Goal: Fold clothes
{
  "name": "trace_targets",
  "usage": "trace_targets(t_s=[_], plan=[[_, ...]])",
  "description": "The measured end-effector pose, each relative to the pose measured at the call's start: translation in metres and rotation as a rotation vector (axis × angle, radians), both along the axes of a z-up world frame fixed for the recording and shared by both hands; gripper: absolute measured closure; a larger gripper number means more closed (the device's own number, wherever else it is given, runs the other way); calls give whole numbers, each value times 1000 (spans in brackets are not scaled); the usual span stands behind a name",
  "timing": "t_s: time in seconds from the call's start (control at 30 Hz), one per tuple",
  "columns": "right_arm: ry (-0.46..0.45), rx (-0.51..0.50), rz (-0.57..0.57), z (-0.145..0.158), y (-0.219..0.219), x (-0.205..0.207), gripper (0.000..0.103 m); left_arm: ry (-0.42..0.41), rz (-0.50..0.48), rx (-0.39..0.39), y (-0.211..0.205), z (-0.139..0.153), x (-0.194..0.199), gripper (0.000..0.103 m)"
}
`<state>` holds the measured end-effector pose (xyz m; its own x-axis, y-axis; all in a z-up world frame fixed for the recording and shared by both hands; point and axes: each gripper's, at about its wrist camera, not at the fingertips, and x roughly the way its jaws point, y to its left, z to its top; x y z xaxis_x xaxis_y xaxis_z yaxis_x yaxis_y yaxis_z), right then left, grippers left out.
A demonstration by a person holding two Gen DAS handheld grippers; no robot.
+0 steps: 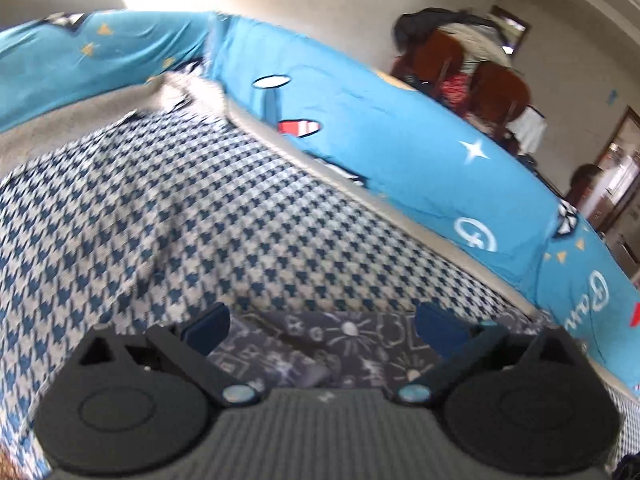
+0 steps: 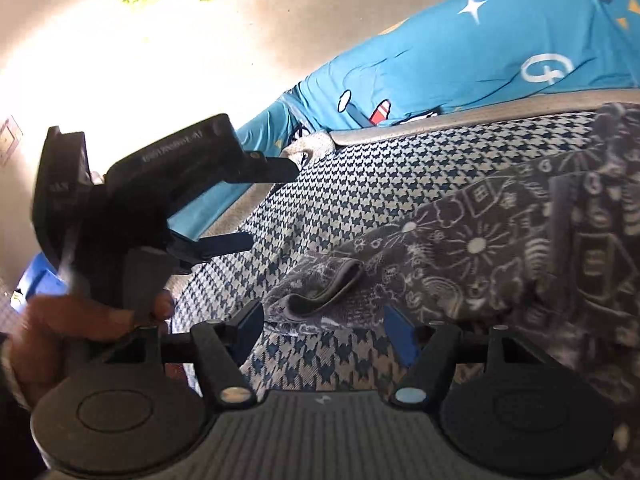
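Folding well means the half-open, empty right gripper (image 2: 324,330) closes squarely on the cuff (image 2: 320,294) of the doodle-print garment (image 2: 500,248) near the houndstooth cushion's (image 2: 360,184) front edge, while the wide-open left gripper (image 2: 262,204) stays empty.

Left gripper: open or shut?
Open. Right wrist view shows the left gripper with jaws spread and nothing between them, raised clear of the grey printed garment.

Blue pillows (image 1: 400,140) wall the houndstooth cover's (image 1: 160,208) edge.

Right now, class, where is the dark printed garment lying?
The dark printed garment lies on the houndstooth cover, filling the right side of the right wrist view, its cuff just ahead of the open right gripper.
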<state>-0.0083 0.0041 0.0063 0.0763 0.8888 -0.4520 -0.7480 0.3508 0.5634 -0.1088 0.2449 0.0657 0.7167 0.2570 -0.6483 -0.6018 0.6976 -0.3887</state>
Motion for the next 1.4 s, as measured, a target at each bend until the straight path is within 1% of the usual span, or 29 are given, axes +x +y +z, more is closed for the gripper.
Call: trace_targets(t_s=[0.07, 0.2, 0.3, 0.37, 0.47, 0.5, 0.53, 0.57, 0.6, 0.67, 0.7, 0.87, 0.9, 0.93, 0.97, 1.0, 1.03, 1.17, 1.33, 1.4], plan=[[19, 11, 7, -6, 12, 4, 39, -6, 32, -19, 8, 0, -5, 0], [24, 30, 1, -10, 37, 13, 39, -39, 102, -32, 20, 4, -15, 0], [33, 5, 2, -16, 59, 18, 39, -61, 145, -45, 28, 6, -21, 0], [9, -32, 5, -22, 73, 18, 39, -71, 163, -57, 32, 7, -24, 0], [2, -57, 0, -30, 87, 18, 39, -79, 178, -70, 36, 6, -27, 0], [5, -55, 1, -31, 89, 18, 41, -80, 181, -72, 37, 6, -27, 0], [0, -54, 5, -32, 92, 18, 45, -80, 181, -73, 38, 6, -27, 0], [-11, -62, 6, -32, 96, 17, 54, -80, 182, -74, 39, 5, -27, 0], [-25, -78, 4, -32, 101, 16, 60, -81, 182, -76, 39, 5, -26, 0], [-30, -89, 5, -34, 107, 15, 82, -85, 184, -79, 39, 5, -25, 0], [-23, -86, 10, -34, 109, 15, 84, -87, 186, -80, 39, 5, -25, 0], [1, -88, -10, -34, 110, 15, 83, -96, 191, -83, 37, 6, -27, 0], [3, -79, -20, -34, 108, 15, 81, -97, 192, -83, 36, 6, -27, 0], [7, -67, -26, -33, 106, 16, 69, -97, 192, -83, 36, 6, -28, 0], [12, -55, -33, -33, 105, 17, 55, -98, 192, -84, 35, 6, -27, 0], [17, -41, -40, -32, 103, 18, 51, -99, 192, -86, 35, 6, -27, 0], [18, -32, -49, -31, 102, 18, 49, -99, 191, -87, 35, 6, -27, 0], [44, -38, -38, -33, 110, 20, 49, -98, 188, -91, 34, 5, -24, 0], [15, -69, -26, -42, 119, 13, 49, -101, 195, -88, 36, 6, -26, 0], [-1, -77, -23, -43, 120, 10, 56, -100, 199, -90, 36, 6, -26, 0]])
